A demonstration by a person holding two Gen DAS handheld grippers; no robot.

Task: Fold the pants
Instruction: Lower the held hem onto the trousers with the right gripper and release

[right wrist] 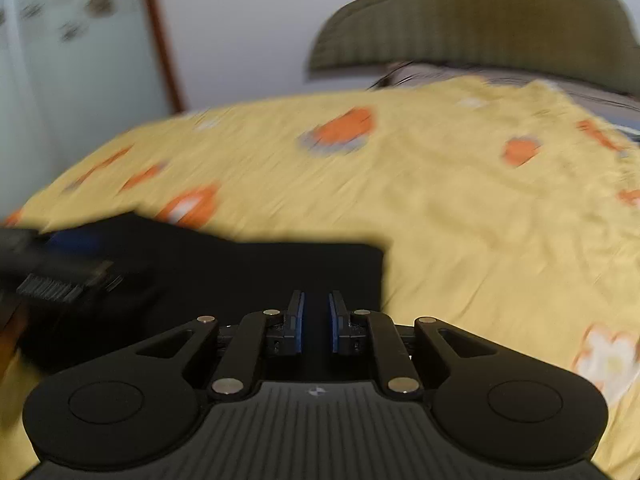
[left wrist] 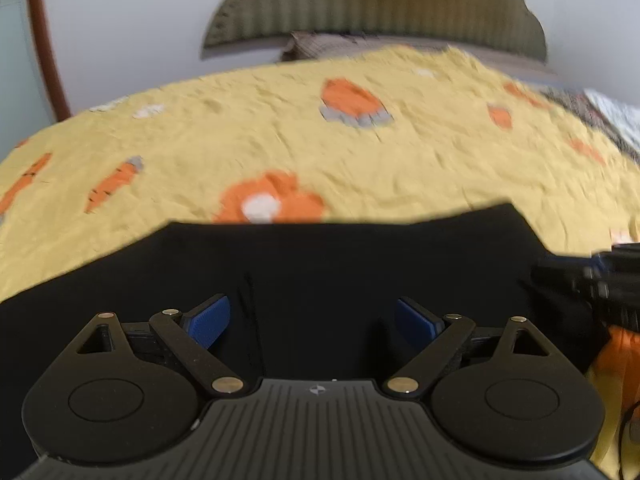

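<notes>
We see the black pants (left wrist: 320, 264) lying flat on a bed, on a yellow bedspread (left wrist: 224, 148) printed with orange carrots and flowers. In the left wrist view the cloth fills the near half of the picture, its far edge running straight across just in front of an orange flower (left wrist: 268, 202). The left tongs (left wrist: 312, 322) are released, their blue pads (left wrist: 210, 320) standing wide apart above the black cloth with nothing pinched between them. At the right edge of this view the right tongs (left wrist: 600, 280) appear as a dark, blurred shape over the right end of the pants.

The right wrist view gives what the other cannot: the square far right corner of the pants (right wrist: 280, 268), with bare bedspread (right wrist: 460, 208) beyond it and to the right. Here the right tongs (right wrist: 317, 322) are nearly clenched, only a narrow slit left between the pads (right wrist: 301, 322). Black cloth lies under them, but we cannot tell whether any fold is caught in the slit (dark on dark, and blurred). The left tongs (right wrist: 60, 268) show at the left edge, one blue pad visible.

Both views show a ribbed olive headboard (left wrist: 376, 4) against the pale wall at the far end. Only the right view shows a pale door (right wrist: 60, 60) with smudged dark motifs, far left.
</notes>
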